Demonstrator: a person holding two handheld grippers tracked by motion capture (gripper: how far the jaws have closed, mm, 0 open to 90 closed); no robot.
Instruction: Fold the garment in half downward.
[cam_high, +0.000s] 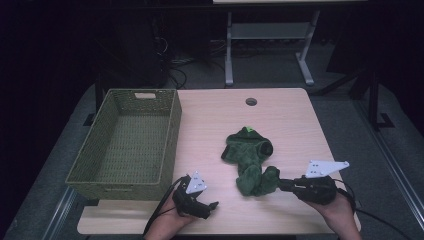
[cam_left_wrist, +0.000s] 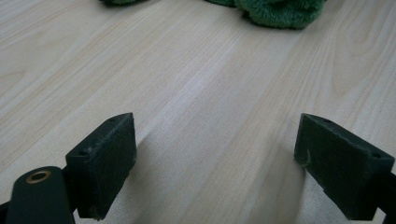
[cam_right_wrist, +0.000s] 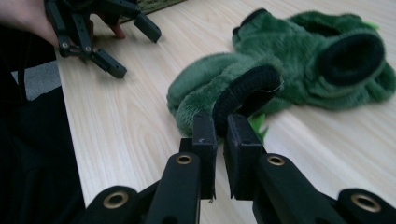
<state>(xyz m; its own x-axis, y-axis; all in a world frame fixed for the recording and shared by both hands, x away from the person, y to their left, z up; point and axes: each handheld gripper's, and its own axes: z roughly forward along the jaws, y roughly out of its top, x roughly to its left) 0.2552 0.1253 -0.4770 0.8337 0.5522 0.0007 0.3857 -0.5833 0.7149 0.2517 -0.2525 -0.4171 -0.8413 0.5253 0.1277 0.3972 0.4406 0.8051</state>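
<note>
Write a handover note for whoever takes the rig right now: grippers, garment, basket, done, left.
Right gripper: shut on the black cuff of the fuzzy green fleece garment, at its near end.
Left gripper: open, nothing between its jaws, low over the light wooden table, apart from the garment.
Garment: crumpled on the table at centre right, mostly lying flat.
Woven olive-green basket: at the table's left, nothing in it.
Done: near cuff gripped.
Left: probably lifting the garment and putting it in the basket; the left gripper could take a second hold.

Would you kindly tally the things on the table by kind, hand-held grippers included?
Green fleece garment: 1
Wicker basket: 1
Hand-held grippers: 2, left, right
Total: 4
</note>
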